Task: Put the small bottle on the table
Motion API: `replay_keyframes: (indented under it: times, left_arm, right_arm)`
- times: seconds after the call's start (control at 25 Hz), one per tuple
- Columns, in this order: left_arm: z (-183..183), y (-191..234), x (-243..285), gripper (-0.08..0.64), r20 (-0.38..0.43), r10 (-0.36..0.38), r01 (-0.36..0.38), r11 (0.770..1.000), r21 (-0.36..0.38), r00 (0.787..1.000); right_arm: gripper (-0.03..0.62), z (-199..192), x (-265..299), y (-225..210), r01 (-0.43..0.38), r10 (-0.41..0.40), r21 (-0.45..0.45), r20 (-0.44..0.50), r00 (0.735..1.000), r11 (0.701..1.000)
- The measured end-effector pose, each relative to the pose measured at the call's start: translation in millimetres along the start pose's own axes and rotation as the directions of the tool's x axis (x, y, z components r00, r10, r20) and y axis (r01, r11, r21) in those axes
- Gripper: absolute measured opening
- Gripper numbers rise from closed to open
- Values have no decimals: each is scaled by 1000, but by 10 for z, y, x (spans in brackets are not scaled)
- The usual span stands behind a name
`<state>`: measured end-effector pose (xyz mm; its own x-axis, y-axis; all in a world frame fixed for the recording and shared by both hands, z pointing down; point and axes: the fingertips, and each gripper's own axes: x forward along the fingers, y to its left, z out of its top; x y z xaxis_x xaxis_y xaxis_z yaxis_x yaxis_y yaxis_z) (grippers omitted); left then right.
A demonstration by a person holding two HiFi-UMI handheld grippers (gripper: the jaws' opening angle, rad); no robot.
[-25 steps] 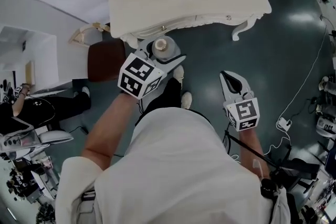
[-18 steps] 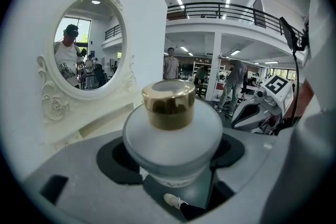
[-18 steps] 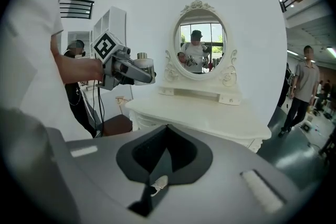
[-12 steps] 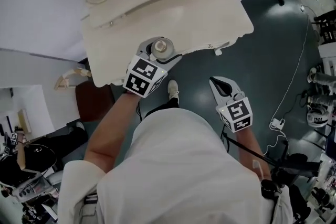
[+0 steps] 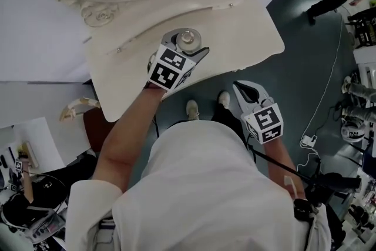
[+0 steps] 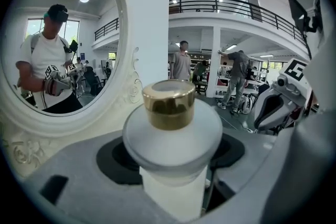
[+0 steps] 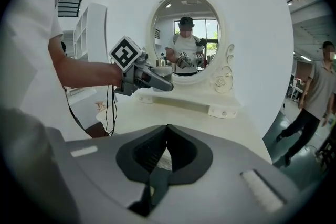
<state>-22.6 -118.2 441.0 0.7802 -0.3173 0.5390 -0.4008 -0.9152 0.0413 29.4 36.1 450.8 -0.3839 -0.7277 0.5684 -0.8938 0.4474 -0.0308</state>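
A small frosted white bottle point(image 6: 173, 165) with a gold cap point(image 6: 169, 104) stands upright between the jaws of my left gripper point(image 5: 185, 47), which is shut on it. In the head view the bottle point(image 5: 188, 39) hangs over the cream dressing table point(image 5: 247, 26), near its middle; whether it touches the top I cannot tell. My right gripper point(image 5: 249, 93) is shut and empty, held over the floor just off the table's front edge. The right gripper view shows the left gripper point(image 7: 140, 74) above the tabletop point(image 7: 199, 118).
An oval mirror point(image 6: 55, 44) in an ornate cream frame stands at the table's back. A raised shelf with small knobs point(image 7: 223, 111) runs below it. Dark floor point(image 5: 305, 85) with cables lies to the right. People stand in the hall point(image 6: 182, 65) beyond. A brown stool point(image 5: 94, 123) sits left of the table.
My left gripper has carried the bottle from the table's front edge inward over the tabletop. The right gripper has stayed near the front edge.
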Motion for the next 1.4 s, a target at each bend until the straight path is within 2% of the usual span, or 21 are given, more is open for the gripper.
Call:
replay_keyframes:
  times: [0.24, 0.4, 0.72, 1.04, 1.4]
  left_arm:
    - [184, 409, 453, 341, -24, 28, -28, 999, -22, 999]
    - [330, 667, 859, 341, -44, 62, -64, 997, -48, 997]
    - [658, 1189, 1574, 341, -59, 166, -172, 979, -113, 984]
    - [743, 1515, 2222, 341, -99, 251, -264, 952, -157, 963]
    - [677, 1764, 2524, 341, -135, 318, -338, 926, -167, 938]
  right_arm:
    - [2, 197, 297, -420, -39, 39, -19, 10, 999, 999]
    - [2, 316, 476, -856, -82, 83, -36, 8, 997, 996]
    - [2, 558, 801, -1702, -197, 196, -101, -22, 980, 975]
    - [2, 439, 1046, -2391, -295, 290, -93, -65, 955, 951]
    - [2, 338, 1117, -2661, -339, 332, -80, -81, 940, 938]
